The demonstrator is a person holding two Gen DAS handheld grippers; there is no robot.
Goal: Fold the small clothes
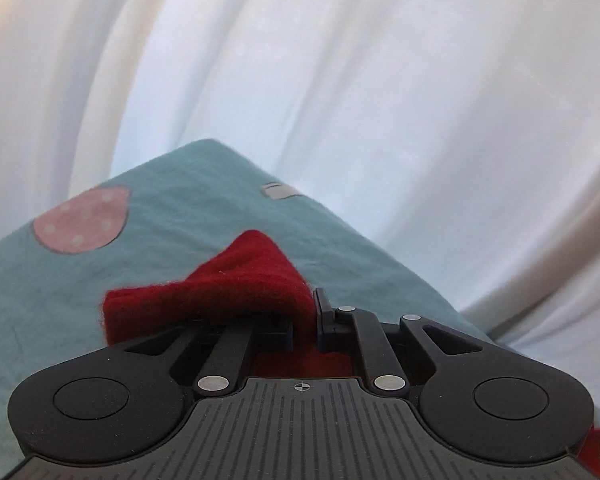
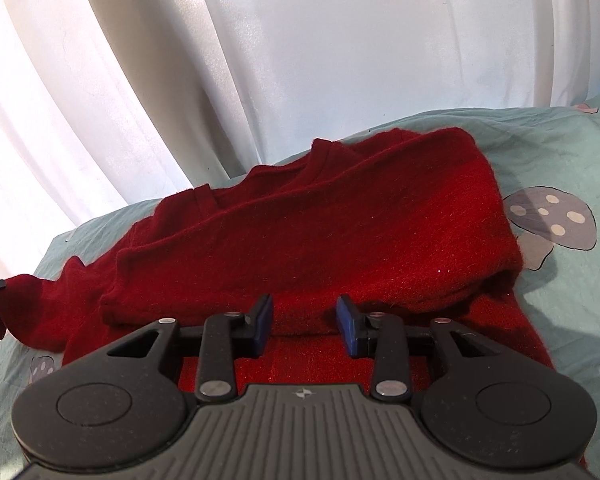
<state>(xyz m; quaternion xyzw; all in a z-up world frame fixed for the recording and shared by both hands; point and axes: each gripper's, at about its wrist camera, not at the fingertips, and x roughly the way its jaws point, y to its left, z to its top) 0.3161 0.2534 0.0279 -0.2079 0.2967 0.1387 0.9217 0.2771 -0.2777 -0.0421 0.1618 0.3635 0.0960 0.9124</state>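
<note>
A red knitted garment (image 2: 340, 240) lies on a bed covered by a pale teal sheet (image 2: 572, 152) printed with mushrooms, one of them grey with pale spots (image 2: 548, 220) just beside the garment's right fold. White curtains (image 2: 300, 40) hang behind the bed's far edge. In the right wrist view the garment is partly folded: an upper layer lies doubled over a lower one, its neckline turned toward the far edge and a sleeve trailing out toward the left edge of the bed. The right gripper (image 2: 305, 326) sits low over the near part of the garment, its blue-padded jaws standing partly apart with red fabric beneath and between them; the pads do not visibly press on it. In the left wrist view the left gripper (image 1: 305, 320) has its jaws closed tight on a corner of the red garment, and the fabric bunches up in a peak above the fingers, over the sheet near a pink spotted mushroom (image 1: 82, 220).
</note>
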